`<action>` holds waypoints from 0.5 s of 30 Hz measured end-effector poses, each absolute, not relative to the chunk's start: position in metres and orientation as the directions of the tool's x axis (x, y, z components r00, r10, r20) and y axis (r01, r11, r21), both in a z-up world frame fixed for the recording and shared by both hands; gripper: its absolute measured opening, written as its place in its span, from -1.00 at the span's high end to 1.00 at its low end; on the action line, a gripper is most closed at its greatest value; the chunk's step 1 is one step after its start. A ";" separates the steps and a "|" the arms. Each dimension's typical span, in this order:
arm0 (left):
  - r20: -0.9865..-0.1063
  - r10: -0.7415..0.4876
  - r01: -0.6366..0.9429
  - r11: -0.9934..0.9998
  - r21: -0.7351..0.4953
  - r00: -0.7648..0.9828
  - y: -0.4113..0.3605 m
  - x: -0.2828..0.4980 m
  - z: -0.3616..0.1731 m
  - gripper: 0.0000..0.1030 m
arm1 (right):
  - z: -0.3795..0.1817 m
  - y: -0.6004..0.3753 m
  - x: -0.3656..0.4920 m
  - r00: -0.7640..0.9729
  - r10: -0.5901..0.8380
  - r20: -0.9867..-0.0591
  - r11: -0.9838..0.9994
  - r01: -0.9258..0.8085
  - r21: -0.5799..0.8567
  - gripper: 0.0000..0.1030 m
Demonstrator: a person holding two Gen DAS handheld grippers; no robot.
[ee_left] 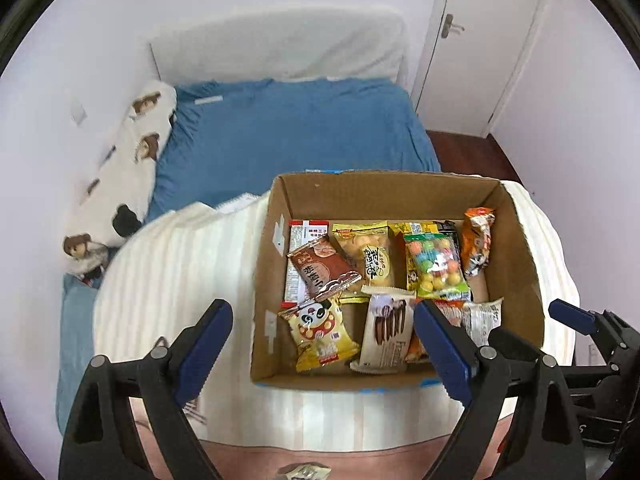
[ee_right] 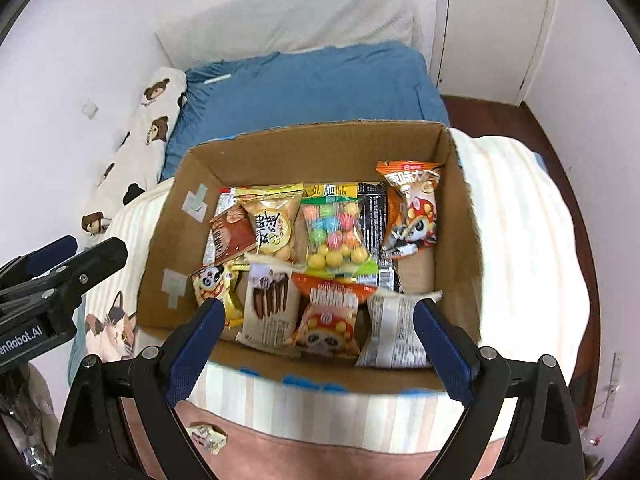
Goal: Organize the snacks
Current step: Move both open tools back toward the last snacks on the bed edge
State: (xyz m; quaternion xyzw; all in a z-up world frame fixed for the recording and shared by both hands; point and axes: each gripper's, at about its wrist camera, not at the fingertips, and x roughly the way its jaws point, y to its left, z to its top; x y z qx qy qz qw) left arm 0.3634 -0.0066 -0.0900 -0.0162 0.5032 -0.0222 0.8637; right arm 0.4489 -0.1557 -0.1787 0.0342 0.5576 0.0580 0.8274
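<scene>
An open cardboard box [ee_left: 520,248] [ee_right: 460,208] sits on a striped cream blanket and holds several snack packs: a bag of coloured candy balls [ee_left: 436,268] [ee_right: 336,236], a yellow panda pack [ee_left: 320,328], a chocolate-stick pack [ee_left: 386,328] [ee_right: 270,304], an orange pack [ee_left: 476,240] [ee_right: 412,208] and a red panda pack [ee_right: 330,320]. My left gripper [ee_left: 324,348] is open and empty, above the box's near left part. My right gripper [ee_right: 320,344] is open and empty over the box's near edge. One small wrapped snack [ee_right: 208,436] lies on the pink surface in front.
The box rests on a bed with a blue sheet [ee_left: 288,132] and a bear-print pillow [ee_left: 124,184] by the left wall. A white door [ee_left: 480,40] is at the back right. Dark wooden floor [ee_right: 560,152] lies to the right of the bed.
</scene>
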 end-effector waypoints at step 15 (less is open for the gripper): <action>-0.786 -0.061 0.027 0.998 -0.057 0.615 -0.014 0.280 -0.045 -0.80 | -0.119 -0.163 0.355 0.516 0.142 -0.845 0.990 -0.064 0.127 -0.89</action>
